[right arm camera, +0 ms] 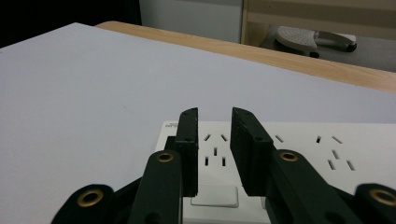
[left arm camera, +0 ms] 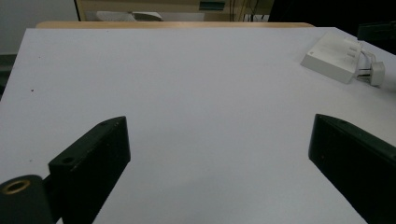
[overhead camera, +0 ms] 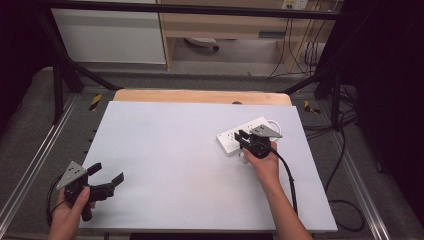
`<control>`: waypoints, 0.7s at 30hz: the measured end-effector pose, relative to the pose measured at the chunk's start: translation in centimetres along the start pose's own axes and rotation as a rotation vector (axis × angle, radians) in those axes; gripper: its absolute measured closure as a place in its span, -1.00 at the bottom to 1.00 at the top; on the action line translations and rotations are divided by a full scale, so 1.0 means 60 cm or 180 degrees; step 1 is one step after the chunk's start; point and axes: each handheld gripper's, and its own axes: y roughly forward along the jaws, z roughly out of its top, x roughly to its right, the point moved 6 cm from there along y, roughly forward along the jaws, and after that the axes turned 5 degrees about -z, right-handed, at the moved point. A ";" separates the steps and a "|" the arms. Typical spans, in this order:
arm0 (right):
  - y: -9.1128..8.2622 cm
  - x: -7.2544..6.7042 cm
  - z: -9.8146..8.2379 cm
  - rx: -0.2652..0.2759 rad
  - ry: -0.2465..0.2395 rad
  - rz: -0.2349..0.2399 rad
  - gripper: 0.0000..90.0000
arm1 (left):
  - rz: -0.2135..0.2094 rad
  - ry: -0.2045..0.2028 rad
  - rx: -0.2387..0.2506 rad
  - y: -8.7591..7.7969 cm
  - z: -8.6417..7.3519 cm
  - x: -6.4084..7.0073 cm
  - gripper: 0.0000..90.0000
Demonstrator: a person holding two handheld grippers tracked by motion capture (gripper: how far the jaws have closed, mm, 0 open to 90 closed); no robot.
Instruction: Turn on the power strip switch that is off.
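Black jaws of the right gripper (right arm camera: 214, 154) stand narrowly apart over the near end of the power strip (right arm camera: 299, 154), with a white rocker switch (right arm camera: 215, 195) low in the gap between them. Whether the pads touch anything cannot be told; nothing is clamped. In the high view the strip (overhead camera: 235, 137) lies flat on the right, far part of the white board (overhead camera: 170, 165), angled, with the right gripper (overhead camera: 243, 137) over it.

Handling, as a judgement: the strip is a rigid plastic body, moderately light, smooth and somewhat slippery. It will not deform under clamping. Grip across its short width, at the long side walls, not on the socket face or the switch. A white plug (left arm camera: 376, 73) and short cord sit at its far right end and will trail and tug when the body is moved.

The left gripper (overhead camera: 106, 178) rests at the near left corner, jaws spread wide and empty, well apart from the strip.

Surroundings: a wooden table edge (overhead camera: 200, 96) shows beyond the board. Black cables (overhead camera: 345, 165) lie on the floor at right. Nothing stands between the grippers and the strip.
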 end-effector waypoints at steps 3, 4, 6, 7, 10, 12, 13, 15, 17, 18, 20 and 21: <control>0.000 -0.002 -0.001 -0.0001 -0.0019 0.0002 0.67 | 0.0000 0.0006 -0.0005 0.000 0.000 0.000 -0.88; 0.000 -0.003 0.000 0.0007 -0.0025 0.0000 0.69 | 0.0000 0.0006 -0.0005 0.000 0.000 0.000 -0.88; 0.000 -0.003 -0.001 0.0011 -0.0032 -0.0006 0.71 | 0.0000 0.0002 0.0000 0.000 0.000 0.000 -0.88; 0.000 -0.003 -0.001 0.0014 -0.0051 -0.0012 0.72 | 0.0001 0.0006 -0.0004 0.000 0.000 0.000 -0.88; 0.000 -0.004 -0.002 0.0019 -0.0068 -0.0013 0.75 | 0.0002 0.0013 0.0001 0.000 0.000 -0.001 -0.88; -0.001 -0.005 -0.004 0.0018 -0.0089 -0.0018 0.78 | 0.0003 0.0012 0.0000 0.000 0.000 -0.001 -0.88; -0.001 -0.005 -0.004 0.0034 -0.0086 -0.0024 0.79 | 0.0001 0.0014 0.0001 0.000 0.000 -0.001 -0.88; -0.001 -0.004 -0.007 0.0027 -0.0087 -0.0038 0.81 | 0.0003 0.0015 -0.0001 0.000 0.000 -0.001 -0.88; -0.001 -0.003 -0.008 0.0026 -0.0095 -0.0040 0.82 | 0.0001 0.0014 -0.0006 0.000 0.000 -0.001 -0.88; -0.001 -0.003 -0.011 0.0027 -0.0098 -0.0043 0.85 | 0.0002 0.0014 -0.0003 0.000 0.000 -0.001 -0.88; -0.001 -0.002 -0.014 0.0015 -0.0116 -0.0052 0.87 | 0.0003 0.0016 -0.0003 0.000 0.000 -0.001 -0.88; -0.001 -0.002 -0.015 0.0009 -0.0125 -0.0056 0.88 | 0.0002 0.0015 -0.0004 0.000 0.000 -0.001 -0.88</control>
